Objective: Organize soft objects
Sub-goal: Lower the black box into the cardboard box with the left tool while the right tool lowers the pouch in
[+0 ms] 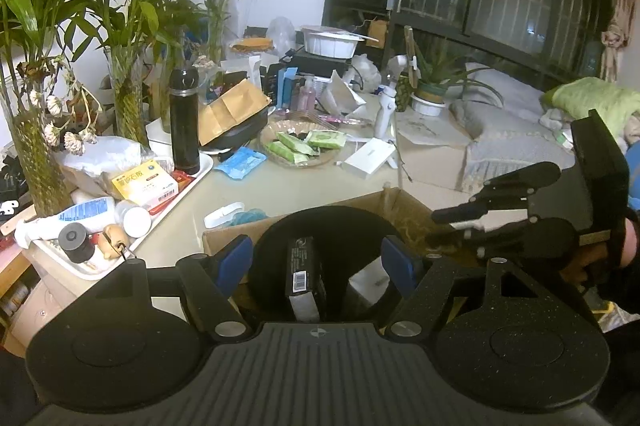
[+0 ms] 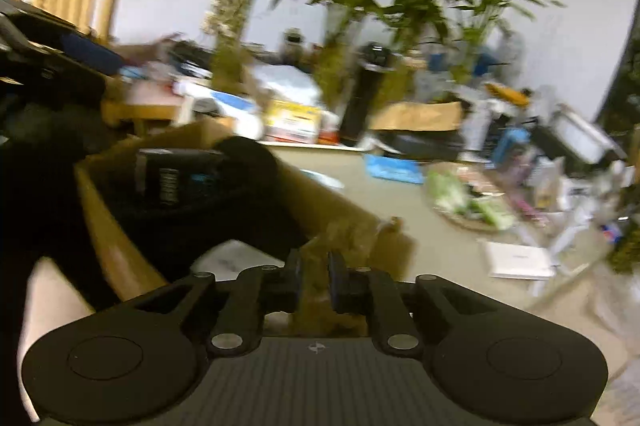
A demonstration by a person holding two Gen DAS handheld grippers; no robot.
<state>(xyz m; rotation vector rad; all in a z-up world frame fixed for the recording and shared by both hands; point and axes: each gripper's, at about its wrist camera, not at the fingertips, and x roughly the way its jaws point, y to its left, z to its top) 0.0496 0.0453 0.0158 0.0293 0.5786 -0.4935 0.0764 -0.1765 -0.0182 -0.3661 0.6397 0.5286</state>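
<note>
We work over a crowded table (image 1: pixel 280 186) with a cardboard box (image 1: pixel 404 206) at its near edge; the biggest risk is the box itself, since it sits close to the table's lip and both grippers press in on it, so a shove could tip or slide it. Inside the box a black neck pillow (image 1: pixel 332 226), the soft thing we judge to be the task's own, curves round a dark carton (image 1: pixel 304 274) standing on end. Our left gripper (image 1: pixel 322 262) holds its jaws spread wide, one blue pad (image 1: pixel 236 258) on each side of the pillow's arc; we cannot tell whether the pads touch the fabric, so the hold looks uncertain, and a lift now could let the pillow sag out or drag the carton along with it. Our right gripper (image 2: pixel 314 282) hangs at the box's far corner, jaws parted a little with the torn brown flap (image 2: pixel 340 234) standing between them; whether they pinch it the blur hides. Closing there could rip the flap or pull the box askew. The right wrist view smears, which we read as haste, and haste near the black flask (image 1: pixel 184 118) and the glass vases (image 1: pixel 36 146) of bamboo could topple them. Smallest worry: the blue packet (image 1: pixel 240 162) and the white clip (image 1: pixel 224 214) lying near the box could be swept off
</note>
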